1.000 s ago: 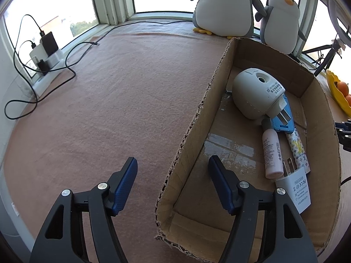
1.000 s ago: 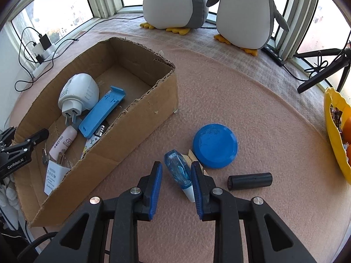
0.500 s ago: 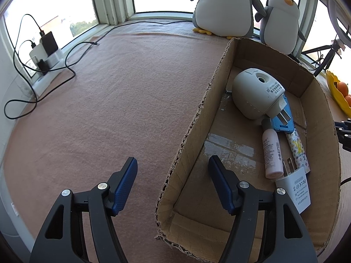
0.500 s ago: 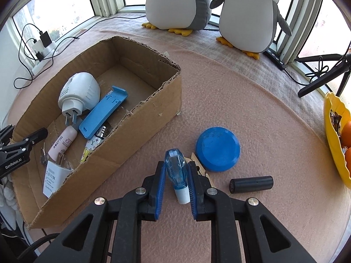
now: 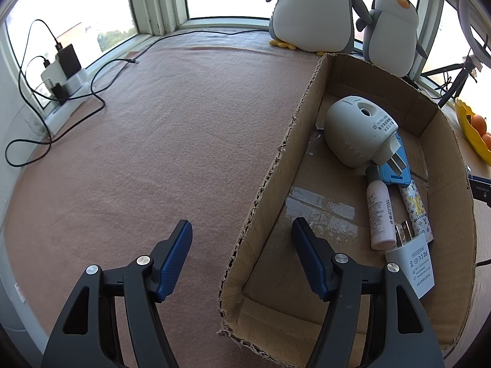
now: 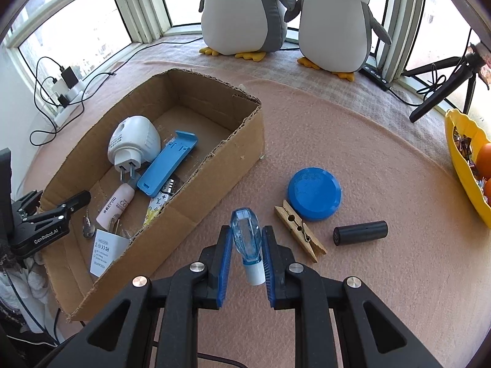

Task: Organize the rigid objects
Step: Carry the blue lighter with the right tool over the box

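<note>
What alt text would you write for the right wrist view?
The right gripper grips a clear blue bottle above a pink cloth. A cardboard box of small items sits left; a blue lid, clothespin and black cylinder lie right.

The worktop [image 6: 353, 291] is covered in pinkish-brown felt. The cardboard box [image 6: 221, 184] is plain brown. In it lie a white plug-in device [image 6: 135, 141], a blue plastic strip [image 6: 167, 164], a pale pink bottle [image 6: 115, 204] with dark print, and a white adapter [image 6: 102, 253]. On the felt are a round blue lid [image 6: 314, 193], a tan wooden clothespin [image 6: 299, 230] and a black cylinder [image 6: 360, 232]. The small bottle [image 6: 245, 236] is clear blue with a white base, between blue-padded black fingers [image 6: 225, 263]. Grey-and-white plush penguins [image 6: 242, 9] have yellow feet.
</note>
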Available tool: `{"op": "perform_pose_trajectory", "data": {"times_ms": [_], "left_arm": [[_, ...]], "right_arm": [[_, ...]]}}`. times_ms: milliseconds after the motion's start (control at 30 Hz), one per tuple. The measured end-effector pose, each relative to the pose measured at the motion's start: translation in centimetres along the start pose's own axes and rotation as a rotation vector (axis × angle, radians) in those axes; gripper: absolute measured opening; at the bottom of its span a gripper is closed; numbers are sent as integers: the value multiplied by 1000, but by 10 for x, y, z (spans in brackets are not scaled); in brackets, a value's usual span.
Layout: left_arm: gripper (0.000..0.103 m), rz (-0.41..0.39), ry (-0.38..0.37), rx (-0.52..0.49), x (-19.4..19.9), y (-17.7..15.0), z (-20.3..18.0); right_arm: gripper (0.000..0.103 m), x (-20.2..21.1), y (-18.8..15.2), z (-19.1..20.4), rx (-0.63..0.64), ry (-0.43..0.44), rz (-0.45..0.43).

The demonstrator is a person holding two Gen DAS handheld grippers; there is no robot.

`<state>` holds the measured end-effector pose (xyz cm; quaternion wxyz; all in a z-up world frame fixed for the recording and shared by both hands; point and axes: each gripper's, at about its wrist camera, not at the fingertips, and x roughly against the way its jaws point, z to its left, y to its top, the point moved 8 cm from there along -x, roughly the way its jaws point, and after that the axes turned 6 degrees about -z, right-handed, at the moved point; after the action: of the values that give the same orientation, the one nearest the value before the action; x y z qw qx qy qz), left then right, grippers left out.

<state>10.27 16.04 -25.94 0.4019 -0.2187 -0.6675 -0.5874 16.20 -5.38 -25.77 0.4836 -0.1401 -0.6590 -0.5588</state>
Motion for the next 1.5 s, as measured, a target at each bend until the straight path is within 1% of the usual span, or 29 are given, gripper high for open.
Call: {"op": "perform_pose_trajectory", "data": {"times_ms": [267,567,933,1200,1500], "left_arm": [[68,-4,0,-3,0,1,-4],[68,-6,-1,-4,0,1,-4],[68,-8,-3,-4,1,2,-5],[68,-8,-3,-4,1,1,-4],[68,-9,-4,-3,0,2,-5]], "right_arm": [[17,33,17,20,-4,3,-71],[17,48,32,62,21,59,-114],[17,40,33,97,45,100,-109],[17,24,34,112,40,118,-83],[17,6,28,120,35,106,-52]]}}
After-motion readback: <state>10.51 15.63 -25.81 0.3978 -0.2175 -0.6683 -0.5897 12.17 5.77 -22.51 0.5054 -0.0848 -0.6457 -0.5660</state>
